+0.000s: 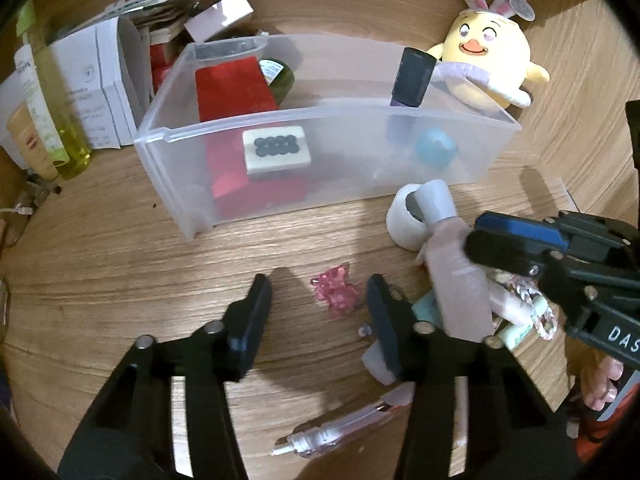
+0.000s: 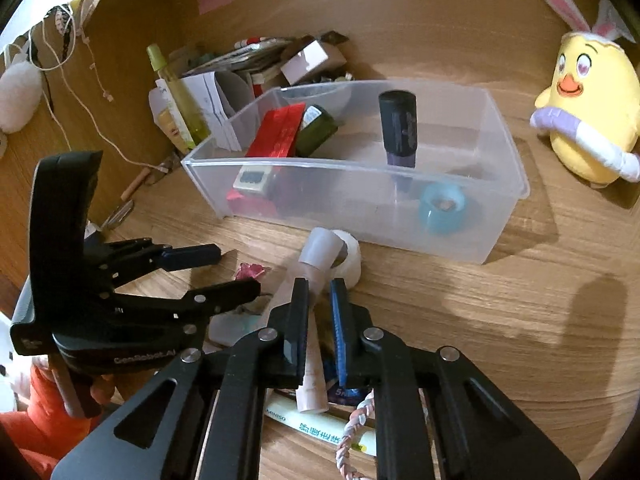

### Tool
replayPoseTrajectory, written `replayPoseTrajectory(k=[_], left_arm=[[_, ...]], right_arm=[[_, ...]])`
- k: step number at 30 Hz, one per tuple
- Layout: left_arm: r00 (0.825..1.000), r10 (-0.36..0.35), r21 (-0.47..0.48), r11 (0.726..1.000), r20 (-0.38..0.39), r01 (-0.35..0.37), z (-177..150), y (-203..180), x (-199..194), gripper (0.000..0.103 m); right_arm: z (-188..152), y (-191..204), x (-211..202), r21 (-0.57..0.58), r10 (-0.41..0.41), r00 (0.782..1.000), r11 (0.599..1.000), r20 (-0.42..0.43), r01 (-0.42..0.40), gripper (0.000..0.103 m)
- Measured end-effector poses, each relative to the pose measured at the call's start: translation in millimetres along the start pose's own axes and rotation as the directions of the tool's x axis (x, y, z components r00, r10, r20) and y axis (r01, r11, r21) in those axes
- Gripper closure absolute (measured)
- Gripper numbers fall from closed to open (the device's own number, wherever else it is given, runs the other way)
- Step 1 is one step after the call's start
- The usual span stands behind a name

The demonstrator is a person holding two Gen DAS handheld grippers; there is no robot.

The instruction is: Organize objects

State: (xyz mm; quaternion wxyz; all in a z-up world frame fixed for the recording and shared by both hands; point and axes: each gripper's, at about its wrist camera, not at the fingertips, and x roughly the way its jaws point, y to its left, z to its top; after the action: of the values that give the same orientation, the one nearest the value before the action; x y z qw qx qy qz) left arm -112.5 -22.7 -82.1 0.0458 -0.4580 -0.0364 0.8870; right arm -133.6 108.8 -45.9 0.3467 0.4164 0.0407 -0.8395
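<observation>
A clear plastic bin (image 1: 280,120) (image 2: 500,184) stands on the wooden table, holding a red box (image 1: 232,88), a dark bottle (image 1: 412,76) (image 2: 398,132), a mahjong tile (image 1: 276,152) and a blue cap (image 2: 442,206). My right gripper (image 2: 320,300) (image 1: 476,248) is shut on a pale pink tube (image 2: 310,364) (image 1: 460,280) with a grey cap. My left gripper (image 1: 320,304) (image 2: 236,272) is open, its fingers either side of a pink hair clip (image 1: 336,288) (image 2: 250,270) on the table.
A white tape roll (image 1: 404,220) (image 2: 350,258) lies beside the tube. A mint tube (image 2: 320,428), a braided cord (image 2: 352,436) and a clear pen (image 1: 332,432) lie near me. A yellow chick plush (image 1: 492,56) (image 2: 592,120) sits right of the bin. Boxes and bottles (image 1: 60,112) crowd the left.
</observation>
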Motion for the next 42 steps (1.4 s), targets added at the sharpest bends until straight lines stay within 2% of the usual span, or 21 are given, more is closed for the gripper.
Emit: replayPoseTrajectory(k=[3,6,9,15,19,21,32,42], left_arm=[[1.0,-0.005,0.022,1.0,0.003,0.005,1,-3,1,0.067],[1.0,-0.006,0.038,0.999,0.007,0.005,1,-6,2,0.069],[1.0,-0.011,0.05,0.999,0.008,0.011,2,-7,3,0.076],[1.0,-0.025,0.033,0.999,0.016,0.024,1,-3,3,0.076],[0.999,-0.033,0.005,0.999,0.042,0.033,0,1,-3,0.076],[0.998,-0.031,-0.013,0.999,0.057,0.032,0,4,-6,0.076],[0.987,-0.031,-0.062,0.997,0.16,0.042,7,13,-42,0.076],[0.967,-0.037,-0.082,0.995,0.252,0.06,18,15,-75,0.076]], right_arm=[[2,1,3,-0.006,-0.006,1.0,1.0,0.002,0.006,0.073],[7,5,8,-0.018,-0.022,1.0,1.0,0.013,0.023,0.069],[13,6,14,-0.021,-0.037,0.999,0.999,0.012,0.037,0.069],[21,8,29,-0.029,-0.085,0.996,0.996,0.013,0.085,0.069],[20,9,29,-0.043,-0.089,0.996,0.995,0.022,0.09,0.08],[20,8,27,-0.037,-0.077,0.997,0.996,0.025,0.078,0.082],[25,-2,-6,0.003,-0.057,0.992,0.998,0.111,0.057,0.082],[36,-8,-47,0.027,-0.072,0.973,0.997,0.22,0.067,0.083]])
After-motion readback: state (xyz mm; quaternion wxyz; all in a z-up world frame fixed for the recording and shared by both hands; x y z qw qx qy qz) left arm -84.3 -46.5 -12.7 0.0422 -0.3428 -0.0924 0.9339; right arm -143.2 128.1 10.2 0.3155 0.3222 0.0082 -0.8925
